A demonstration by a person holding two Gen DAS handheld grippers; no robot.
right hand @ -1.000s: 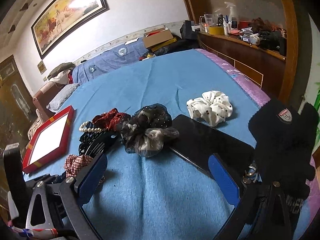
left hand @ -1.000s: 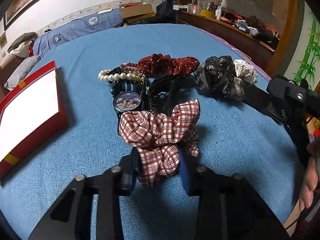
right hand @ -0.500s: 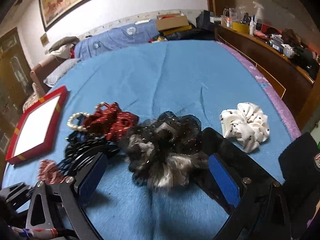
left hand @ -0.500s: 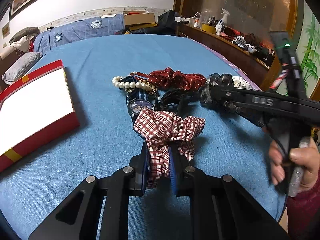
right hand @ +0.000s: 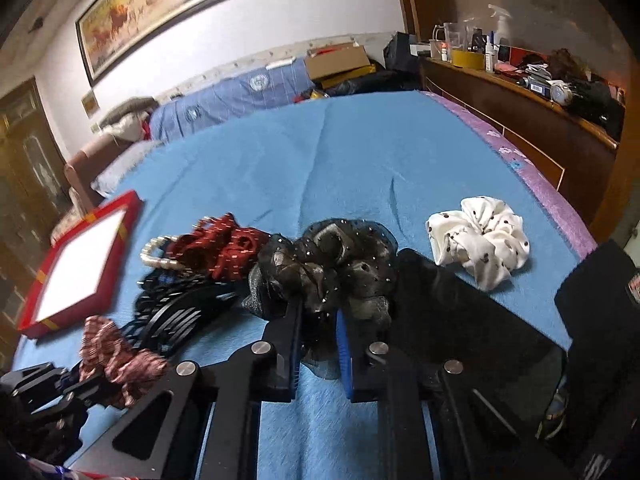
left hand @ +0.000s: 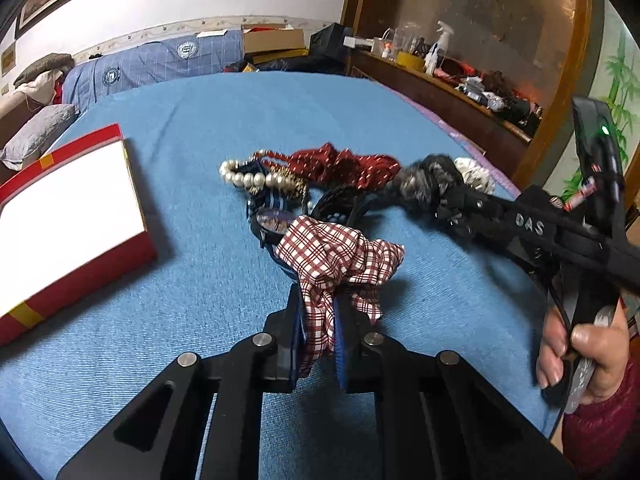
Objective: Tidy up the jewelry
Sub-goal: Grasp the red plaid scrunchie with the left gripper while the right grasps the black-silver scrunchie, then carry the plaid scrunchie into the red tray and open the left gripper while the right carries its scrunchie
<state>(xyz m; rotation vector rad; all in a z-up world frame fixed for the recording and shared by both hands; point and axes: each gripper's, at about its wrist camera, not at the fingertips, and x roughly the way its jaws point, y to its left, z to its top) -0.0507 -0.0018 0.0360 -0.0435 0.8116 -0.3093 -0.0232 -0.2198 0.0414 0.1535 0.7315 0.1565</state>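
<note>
On the blue bedspread (left hand: pixel 224 264), at the far left, lies a red box (left hand: pixel 80 272) with a white inside, open side up and well apart from the pile of accessories. To its right, near the middle of the bed, a string of pearls (left hand: pixel 248 178) rests against a dark red dotted scrunchie (left hand: pixel 348 164), with a watch (left hand: pixel 270 222) on a striped band just below the pearls and a black hair claw (right hand: pixel 176 316) beside it. In front of these, the left gripper (left hand: pixel 316 332) has its jaws closing on a red-and-white checked scrunchie (left hand: pixel 336 252); the fabric is pinched between the blue pads and bunches up above them, partly covering the watch face. Right of that, the right gripper (right hand: pixel 318 344) has its jaws drawn narrow on a black sheer scrunchie (right hand: pixel 328 264) with small sparkling dots, whose lower folds are caught between the pads while the rest spreads out over the bedspread. The black scrunchie touches the dark red one on its left and overlaps the edge of a flat black slab (right hand: pixel 460 312) on its right. Farther right, a white scrunchie (right hand: pixel 480 240) with dark dots lies by itself near the purple edge of the bed. At the far right of the left wrist view, a hand (left hand: pixel 580 352) in a red sleeve grips the handle of the right gripper.
</note>
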